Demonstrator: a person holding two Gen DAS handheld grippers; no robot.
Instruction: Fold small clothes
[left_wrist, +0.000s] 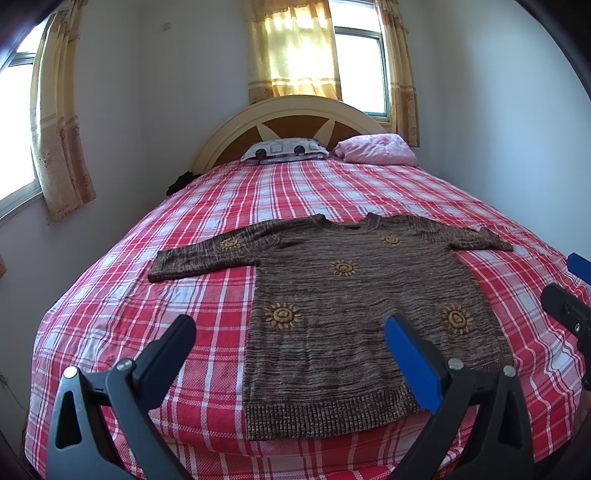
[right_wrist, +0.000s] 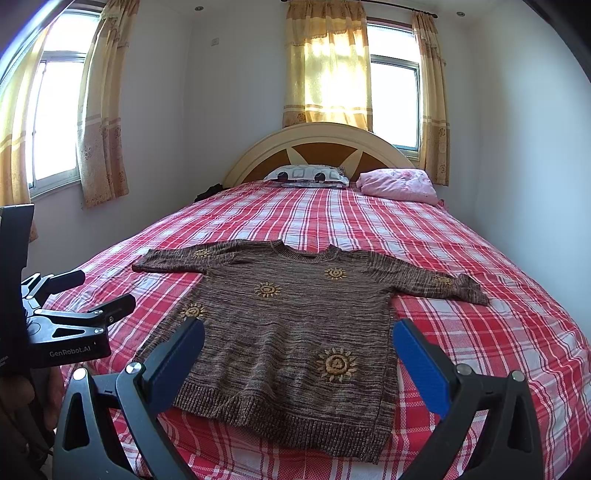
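A brown knit sweater (left_wrist: 340, 295) with yellow sun motifs lies flat and face up on the red plaid bed, both sleeves spread sideways, hem toward me; it also shows in the right wrist view (right_wrist: 295, 332). My left gripper (left_wrist: 291, 332) is open and empty, held above the bed over the sweater's lower left part. My right gripper (right_wrist: 299, 336) is open and empty, held above the sweater's hem. The left gripper also shows at the left edge of the right wrist view (right_wrist: 103, 295), open. The right gripper's fingers (left_wrist: 565, 306) show at the right edge of the left wrist view.
The red plaid bedsheet (left_wrist: 184, 229) covers a large bed. A patterned pillow (left_wrist: 284, 147) and a folded pink blanket (left_wrist: 376, 147) lie by the headboard (left_wrist: 291, 114). Walls stand close on the left and right. Curtained windows are behind.
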